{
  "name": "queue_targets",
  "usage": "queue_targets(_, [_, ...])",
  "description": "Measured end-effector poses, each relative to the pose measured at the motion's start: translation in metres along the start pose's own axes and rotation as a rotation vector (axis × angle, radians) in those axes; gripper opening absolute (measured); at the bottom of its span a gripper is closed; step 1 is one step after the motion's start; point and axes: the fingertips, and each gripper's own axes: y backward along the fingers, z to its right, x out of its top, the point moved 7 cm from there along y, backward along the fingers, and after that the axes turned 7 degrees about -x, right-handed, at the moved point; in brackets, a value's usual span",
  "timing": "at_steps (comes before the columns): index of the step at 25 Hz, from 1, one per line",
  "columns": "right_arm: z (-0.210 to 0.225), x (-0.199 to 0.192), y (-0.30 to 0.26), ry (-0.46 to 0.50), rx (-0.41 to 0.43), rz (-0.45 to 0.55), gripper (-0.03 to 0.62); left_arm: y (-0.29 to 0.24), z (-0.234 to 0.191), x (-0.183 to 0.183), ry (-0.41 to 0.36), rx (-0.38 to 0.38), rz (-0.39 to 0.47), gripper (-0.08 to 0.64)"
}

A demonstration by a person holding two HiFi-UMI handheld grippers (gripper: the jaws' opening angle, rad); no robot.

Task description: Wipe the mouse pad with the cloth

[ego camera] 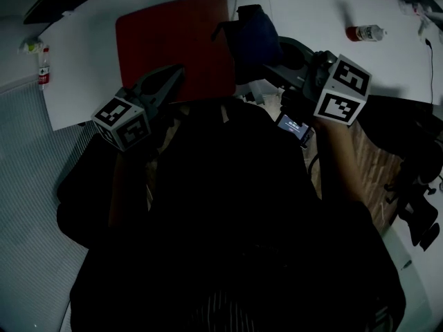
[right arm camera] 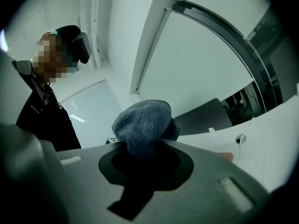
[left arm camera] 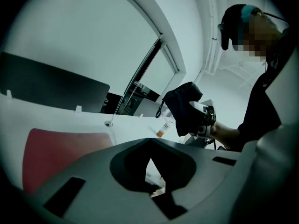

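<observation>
— What's in your right hand?

— My right gripper (right arm camera: 145, 143) is clamped on the dark blue cloth (right arm camera: 142, 125). The fabric bunches up in a rounded wad above its jaws. From the head view I see the cloth (ego camera: 252, 37) over the right edge of the red mouse pad (ego camera: 173, 47). From the left gripper view the cloth (left arm camera: 182, 106) hangs in the air above the tabletop, not touching the pad.

— And the left?

— My left gripper (ego camera: 181, 69) has its jaws pressed together with nothing between them. It sits at the near edge of the pad, tips pointing across it.

— Describe the surface for me.

— It's a white table (ego camera: 297, 5) with a curved outline. The mouse pad lies flat on it, a large rectangle with rounded corners, its top bare. A small bottle (ego camera: 365, 32) lies on its side well off to the right. Another bottle (ego camera: 43, 68) stands just off the table's left edge. A dark monitor (left arm camera: 51, 85) stands at the far side behind the pad.

— And the room?

— It's dim. I see white walls, a curved white arch overhead and glass panels beyond the table. The floor is grey carpet on my left and wood-patterned on my right.
</observation>
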Motion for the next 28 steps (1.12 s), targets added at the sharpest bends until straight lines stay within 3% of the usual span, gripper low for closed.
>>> queue_targets(8, [0.011, 0.000, -0.044, -0.017, -0.060, -0.076, 0.069, -0.011, -0.038, -0.016, 0.085, -0.090, -0.055, 0.008])
queue_targets(22, [0.065, -0.050, -0.104, -0.089, -0.140, -0.221, 0.069, 0.008, -0.125, -0.086, 0.170, -0.012, -0.207, 0.008])
queue_targets(28, [0.081, -0.075, -0.115, -0.063, -0.181, -0.294, 0.069, 0.001, -0.142, -0.112, 0.137, 0.028, -0.287, 0.008])
